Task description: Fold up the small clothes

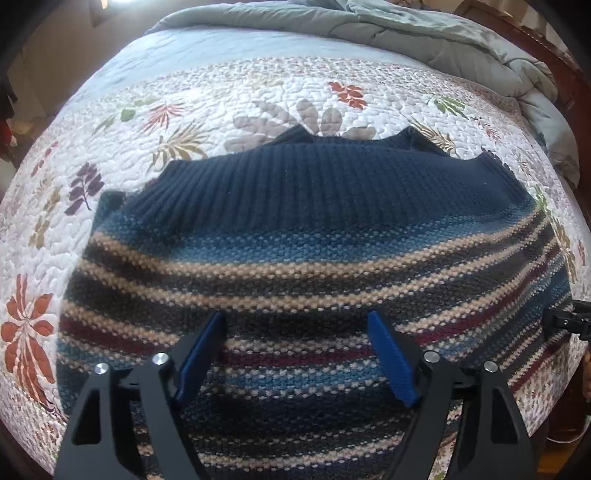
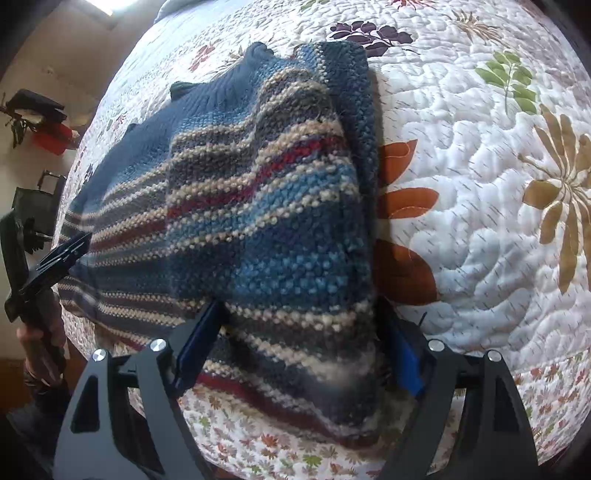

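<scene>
A small striped knit sweater (image 1: pixel 295 236), navy at the far end with tan, blue and dark red stripes, lies on the quilted bed. My left gripper (image 1: pixel 297 332) hovers open over its near striped part, its blue pads apart and nothing between them. In the right wrist view the sweater (image 2: pixel 258 206) has a layer folded over along its right side. My right gripper (image 2: pixel 297 325) is wide open with that folded edge lying between its blue pads. The left gripper's fingers (image 2: pixel 62 254) show at the sweater's left edge.
The white floral quilt (image 2: pixel 480 184) spreads to the right of the sweater. A grey-green comforter (image 1: pixel 424 33) is bunched at the far end of the bed. A dark wooden bed frame (image 1: pixel 569 70) borders the right. Dark and red items (image 2: pixel 44 122) sit beyond the bed's left side.
</scene>
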Motion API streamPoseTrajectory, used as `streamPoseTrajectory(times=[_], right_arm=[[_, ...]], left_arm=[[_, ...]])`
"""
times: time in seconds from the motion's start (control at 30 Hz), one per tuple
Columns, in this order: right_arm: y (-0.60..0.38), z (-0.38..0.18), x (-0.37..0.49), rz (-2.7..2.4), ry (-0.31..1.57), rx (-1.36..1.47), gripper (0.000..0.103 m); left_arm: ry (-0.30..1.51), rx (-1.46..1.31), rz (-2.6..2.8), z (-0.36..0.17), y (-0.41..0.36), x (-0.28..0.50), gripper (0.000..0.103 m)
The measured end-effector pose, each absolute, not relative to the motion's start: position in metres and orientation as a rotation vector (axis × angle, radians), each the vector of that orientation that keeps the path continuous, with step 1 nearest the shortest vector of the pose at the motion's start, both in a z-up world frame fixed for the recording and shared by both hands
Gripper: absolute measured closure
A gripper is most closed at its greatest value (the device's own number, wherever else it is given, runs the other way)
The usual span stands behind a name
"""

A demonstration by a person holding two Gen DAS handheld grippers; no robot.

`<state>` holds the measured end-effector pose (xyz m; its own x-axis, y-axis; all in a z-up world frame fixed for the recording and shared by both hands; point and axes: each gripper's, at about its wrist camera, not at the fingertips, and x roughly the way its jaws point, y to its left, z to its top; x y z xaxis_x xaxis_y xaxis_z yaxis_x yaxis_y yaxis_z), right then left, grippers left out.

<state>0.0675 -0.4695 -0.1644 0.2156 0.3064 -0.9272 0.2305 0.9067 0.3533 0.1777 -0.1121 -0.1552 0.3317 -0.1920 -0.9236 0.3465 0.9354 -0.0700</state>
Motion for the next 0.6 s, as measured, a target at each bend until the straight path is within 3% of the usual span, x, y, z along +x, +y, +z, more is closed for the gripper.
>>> streamPoseTrajectory(times=[0.17,0.2,0.3,0.43,0.6], right_arm=[[-0.473,-0.162,0.059,0.072,1.346,0.482,0.034],[-0.474,-0.162,0.058,0.082,1.343,0.49,0.043],[-0.472,-0.164,0.056,0.124,1.341,0.53,0.051],[-0.474,-0.163,0.056,0.147,1.331,0.59,0.074],[-0.476,-0.147,0.054,0.14,1.311,0.656,0.08]], left_arm=[[1.194,0.133,-0.365,-0.16,-0.109,0.181,0.018],[1.194,0.137,-0.365,-0.161,-0.109,0.18,0.018],[1.204,0.134,-0.366,-0.165,-0.11,0.182,0.016],[1.214,0.101,-0.388,-0.17,-0.106,0.186,0.012],[1.23,0.074,-0.408,-0.166,-0.102,0.188,0.014]])
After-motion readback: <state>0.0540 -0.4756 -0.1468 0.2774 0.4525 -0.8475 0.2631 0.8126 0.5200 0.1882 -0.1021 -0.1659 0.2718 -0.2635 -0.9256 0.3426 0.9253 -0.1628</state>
